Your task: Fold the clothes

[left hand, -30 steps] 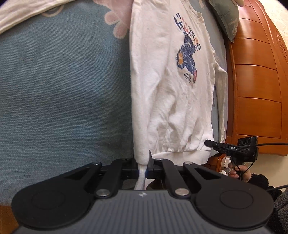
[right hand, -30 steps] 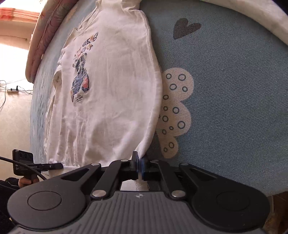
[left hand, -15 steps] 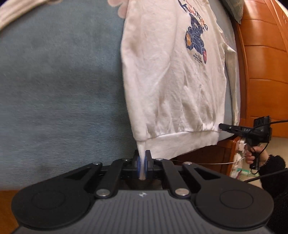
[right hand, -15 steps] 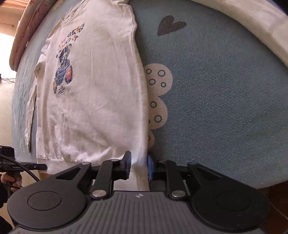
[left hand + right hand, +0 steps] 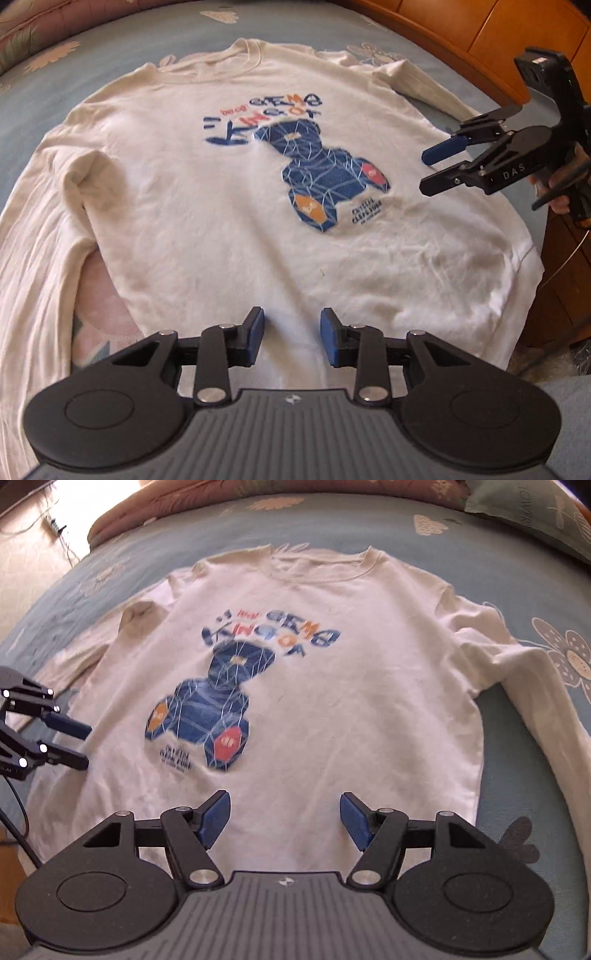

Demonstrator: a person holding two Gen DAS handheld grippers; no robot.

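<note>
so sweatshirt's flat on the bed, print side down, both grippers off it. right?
Not quite: the print faces up, as the left wrist view shows. The sweatshirt does lie flat on the bed, with the left gripper and right gripper opening, nothing between their jaws.

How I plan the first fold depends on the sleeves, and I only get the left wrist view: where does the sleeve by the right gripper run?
Observer: In the right wrist view that sleeve bends at the elbow and runs down beside the body of the sweatshirt, with a strip of blue bedspread between them.
Operator: Anything beyond the collar on that side?
Observer: A green pillow lies at the far right of the bed.
Operator: And off the other far corner?
Observer: What looks like a power strip lies on the floor.
</note>
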